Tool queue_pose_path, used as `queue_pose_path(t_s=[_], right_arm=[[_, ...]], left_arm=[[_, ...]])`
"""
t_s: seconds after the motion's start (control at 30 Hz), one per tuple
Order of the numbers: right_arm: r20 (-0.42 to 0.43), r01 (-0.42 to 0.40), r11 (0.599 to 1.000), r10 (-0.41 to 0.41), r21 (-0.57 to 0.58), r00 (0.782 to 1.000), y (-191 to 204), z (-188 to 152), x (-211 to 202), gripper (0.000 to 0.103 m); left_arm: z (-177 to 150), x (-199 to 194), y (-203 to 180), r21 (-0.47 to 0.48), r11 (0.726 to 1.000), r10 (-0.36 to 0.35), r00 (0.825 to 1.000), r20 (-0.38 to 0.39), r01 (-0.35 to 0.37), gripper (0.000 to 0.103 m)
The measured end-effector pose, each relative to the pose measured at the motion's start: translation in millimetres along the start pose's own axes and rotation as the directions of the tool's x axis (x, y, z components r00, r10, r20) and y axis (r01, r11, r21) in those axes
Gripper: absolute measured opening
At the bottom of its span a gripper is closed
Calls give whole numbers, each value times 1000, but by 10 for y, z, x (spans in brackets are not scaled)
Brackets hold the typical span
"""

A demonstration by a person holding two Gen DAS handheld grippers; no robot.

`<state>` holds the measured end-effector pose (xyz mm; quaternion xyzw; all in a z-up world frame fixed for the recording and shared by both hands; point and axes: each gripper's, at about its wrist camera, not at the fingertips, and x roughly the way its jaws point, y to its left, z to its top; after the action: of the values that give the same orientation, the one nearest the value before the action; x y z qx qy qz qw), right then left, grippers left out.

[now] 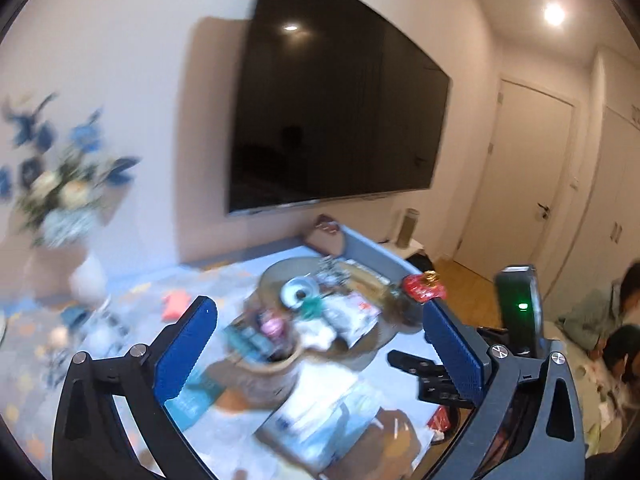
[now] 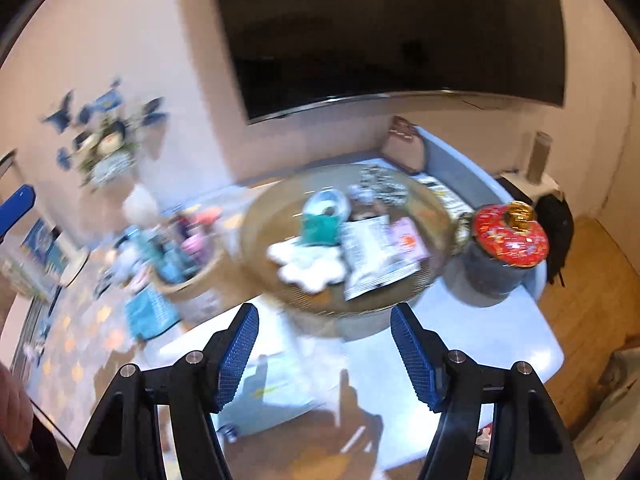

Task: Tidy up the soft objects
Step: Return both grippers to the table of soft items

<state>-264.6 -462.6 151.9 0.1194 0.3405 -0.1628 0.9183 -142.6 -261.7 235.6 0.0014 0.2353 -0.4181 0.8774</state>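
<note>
A wide round bowl [image 2: 245,236] on the pale blue table [image 2: 500,344] holds a white fluffy piece [image 2: 308,264], a teal pouch [image 2: 320,228], a printed packet [image 2: 368,256] and a pink packet [image 2: 408,240]. To its left, a woven basket [image 2: 192,280] is filled with small toys. My right gripper [image 2: 324,310] hangs open above the table in front of the bowl, with nothing between its pads. My left gripper [image 1: 318,308] is open very wide over the basket [image 1: 268,376] and bowl [image 1: 272,276], holding nothing. Both views are motion-blurred.
A jar with a red lid [image 2: 508,236] stands right of the bowl. A vase of blue flowers [image 1: 68,200] is at the table's left, under a wall-mounted TV [image 1: 340,120]. Books and papers [image 1: 320,412] lie near the front edge. People [image 1: 608,312] sit at far right.
</note>
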Motion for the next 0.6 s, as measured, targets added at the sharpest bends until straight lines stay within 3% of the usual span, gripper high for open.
queue_pose_path(t_s=[0.1,0.23,0.33,0.37,0.4,0.47,0.6], right_arm=[[0,-39,997,39,-62,999,333,-113,-77,67],[-14,-66,983,64,-172,998,807,-254,-58,67],[-31,-64,967,58,-246,998,1145,-330,15,67],[-38,-77,962,70,-260,997,1236,-348,38,74],[-46,-99,958,90,-270,995,1331,-366,72,88],[-62,-152,951,140,-271,988,1498,-407,169,101],[-156,-264,935,232,-236,960,1815,-558,516,101]], left_arm=[[-226,-246,386,-82,997,-3,1000,-19,2,103],[-515,-487,996,-163,974,149,988,-46,-155,103],[-718,-565,1517,-234,930,269,958,-96,-284,103],[-813,-559,1704,-271,909,297,948,-116,-318,103],[-918,-538,1867,-301,888,323,937,-134,-349,103],[-1121,-460,2095,-308,862,365,915,-174,-402,103],[-1506,-260,2426,-301,826,401,873,-279,-476,102]])
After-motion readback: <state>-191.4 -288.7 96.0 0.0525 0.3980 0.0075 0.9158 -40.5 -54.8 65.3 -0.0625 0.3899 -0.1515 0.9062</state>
